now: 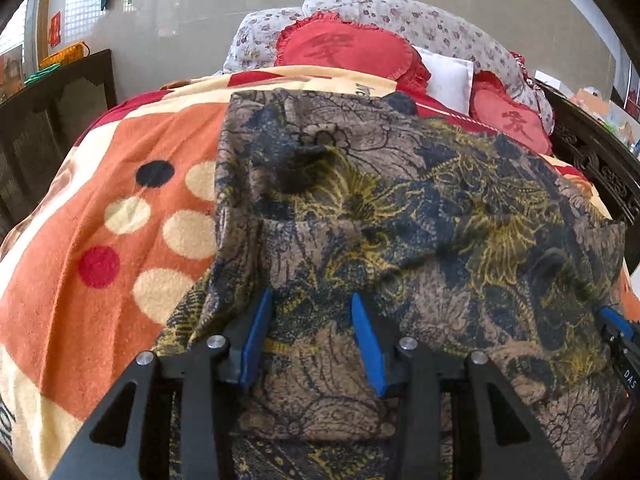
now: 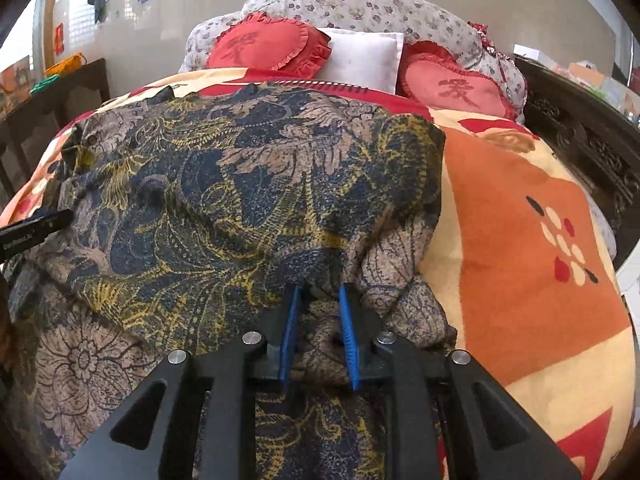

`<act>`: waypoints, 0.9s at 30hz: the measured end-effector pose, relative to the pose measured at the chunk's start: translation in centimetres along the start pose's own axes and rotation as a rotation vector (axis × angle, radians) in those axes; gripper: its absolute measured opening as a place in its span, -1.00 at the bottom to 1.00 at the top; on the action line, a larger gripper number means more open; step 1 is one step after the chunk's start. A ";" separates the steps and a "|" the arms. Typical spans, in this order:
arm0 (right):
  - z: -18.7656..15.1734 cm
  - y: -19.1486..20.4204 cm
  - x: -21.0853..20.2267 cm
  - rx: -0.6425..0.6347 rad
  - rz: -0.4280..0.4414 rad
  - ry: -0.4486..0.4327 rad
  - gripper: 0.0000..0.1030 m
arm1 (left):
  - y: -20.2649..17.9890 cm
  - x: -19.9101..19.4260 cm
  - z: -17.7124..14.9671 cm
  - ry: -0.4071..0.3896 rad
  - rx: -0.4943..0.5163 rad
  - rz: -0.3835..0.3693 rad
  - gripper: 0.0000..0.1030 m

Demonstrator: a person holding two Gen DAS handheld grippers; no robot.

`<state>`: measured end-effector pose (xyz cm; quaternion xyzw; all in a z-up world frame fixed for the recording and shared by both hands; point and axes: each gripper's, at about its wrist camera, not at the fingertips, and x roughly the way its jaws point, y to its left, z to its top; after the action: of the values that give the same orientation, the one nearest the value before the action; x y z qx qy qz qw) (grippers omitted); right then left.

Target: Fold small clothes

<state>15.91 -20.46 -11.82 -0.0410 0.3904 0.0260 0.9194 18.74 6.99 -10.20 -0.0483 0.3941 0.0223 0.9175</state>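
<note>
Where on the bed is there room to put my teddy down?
Bare blanket lies left of the flowered garment, out to the bed's edge, and more on its right, toward the dark carved bed frame. The head end is crowded with heart cushions and pillows.

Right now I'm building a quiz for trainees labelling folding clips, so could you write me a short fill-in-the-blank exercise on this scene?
1. The patterned garment lies on a blanket whose main colour is ____.
2. The pads of the right gripper are coloured ____.
3. Between the two red heart-shaped cushions sits a small pillow coloured ____.
4. The wider jaws belong to the ____ gripper.

Missing words: orange; blue; white; left
</note>
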 end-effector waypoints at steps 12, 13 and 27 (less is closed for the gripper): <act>0.0 -0.4 0.0 0.021 0.030 -0.001 -0.39 | 0.1 0.1 0.0 0.001 -0.009 -0.009 -0.14; 0.0 -0.4 0.0 0.022 0.030 -0.001 -0.39 | 0.1 0.1 0.0 0.001 -0.009 -0.009 -0.14; 0.0 -0.5 0.1 0.030 0.043 -0.001 -0.39 | -0.1 0.0 0.0 0.000 -0.006 -0.002 -0.14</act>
<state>16.00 -20.92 -11.89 -0.0187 0.3913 0.0398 0.9192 18.72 6.90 -10.21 -0.0513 0.3942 0.0226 0.9173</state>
